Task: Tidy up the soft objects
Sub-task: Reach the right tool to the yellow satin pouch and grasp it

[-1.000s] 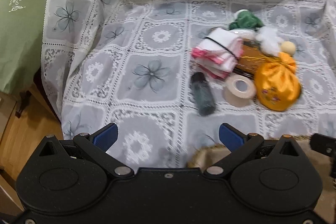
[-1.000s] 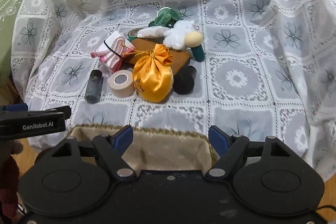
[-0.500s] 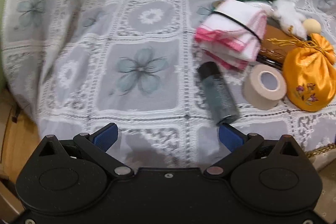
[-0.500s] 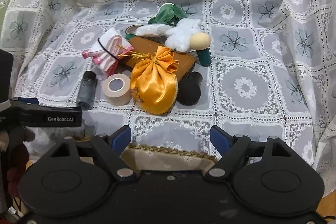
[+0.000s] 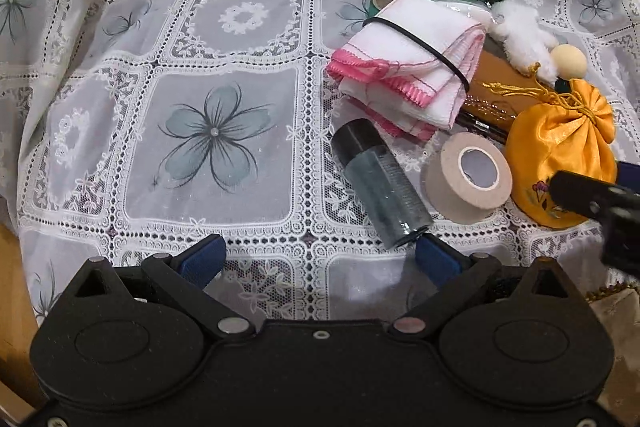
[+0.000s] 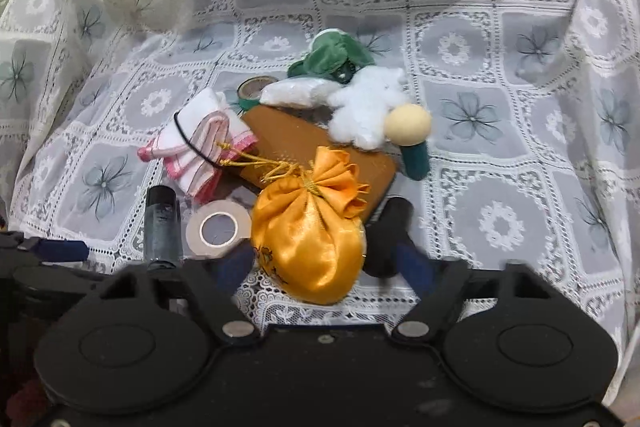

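Right gripper (image 6: 324,263) is held wide open, low over the lace cloth (image 6: 500,227), jaws set either side of the orange satin pouch (image 6: 308,243); nothing is gripped yet. Pouch is judged the next pick: directly ahead, nearest soft item, glossy, gathered at a gold drawstring, so it should squash under the pads.

Left gripper (image 5: 316,259) is also spread wide and empty. Just ahead of its right finger a dark smooth cylindrical bottle (image 5: 380,183) lies on its side, base close to the pad; contact cannot be confirmed. Rigid, so probably not the target.

Further ahead: folded white-pink towels (image 5: 412,67) bound by a black band, beige tape roll (image 5: 468,175) lying flat, fluffy white plush (image 6: 368,107), green velvet plush (image 6: 332,55), all clustered over a flat brown case (image 6: 320,147).
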